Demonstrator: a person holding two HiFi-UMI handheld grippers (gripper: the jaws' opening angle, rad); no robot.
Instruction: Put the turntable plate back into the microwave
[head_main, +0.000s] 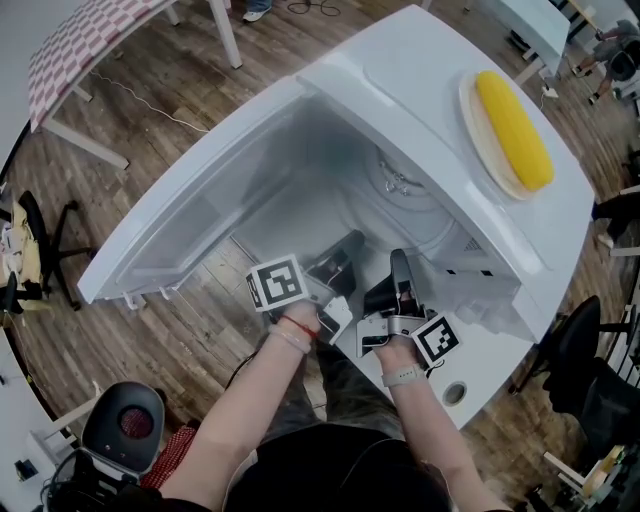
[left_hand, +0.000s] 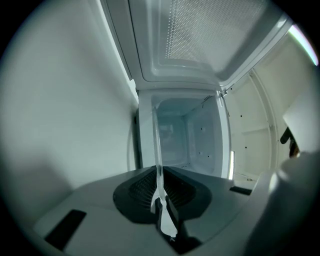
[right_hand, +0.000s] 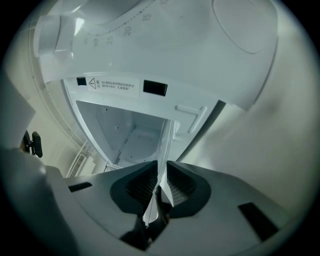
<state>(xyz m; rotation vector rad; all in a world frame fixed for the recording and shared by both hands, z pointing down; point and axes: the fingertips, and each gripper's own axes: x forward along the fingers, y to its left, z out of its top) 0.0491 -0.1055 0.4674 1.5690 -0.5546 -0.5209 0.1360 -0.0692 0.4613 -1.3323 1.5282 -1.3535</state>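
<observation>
The left gripper (head_main: 345, 250) and the right gripper (head_main: 400, 265) are each clamped on the near rim of the clear turntable plate (head_main: 420, 215), which is held edge-on at the mouth of the microwave (head_main: 400, 70) cavity. The door (head_main: 190, 200) is swung open to the left. A corn cob (head_main: 513, 128) lies on a dish (head_main: 470, 110) on top of the microwave. The microwave stands on a white desk (head_main: 490, 370) over a wood floor (head_main: 170, 90). A checkered table (head_main: 80, 40) stands well apart.

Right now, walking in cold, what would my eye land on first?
Probably the bright yellow corn cob on a dish atop the white microwave. Below it the door stands open, and the left gripper and right gripper each pinch the rim of a clear glass turntable plate at the cavity's mouth.
</observation>
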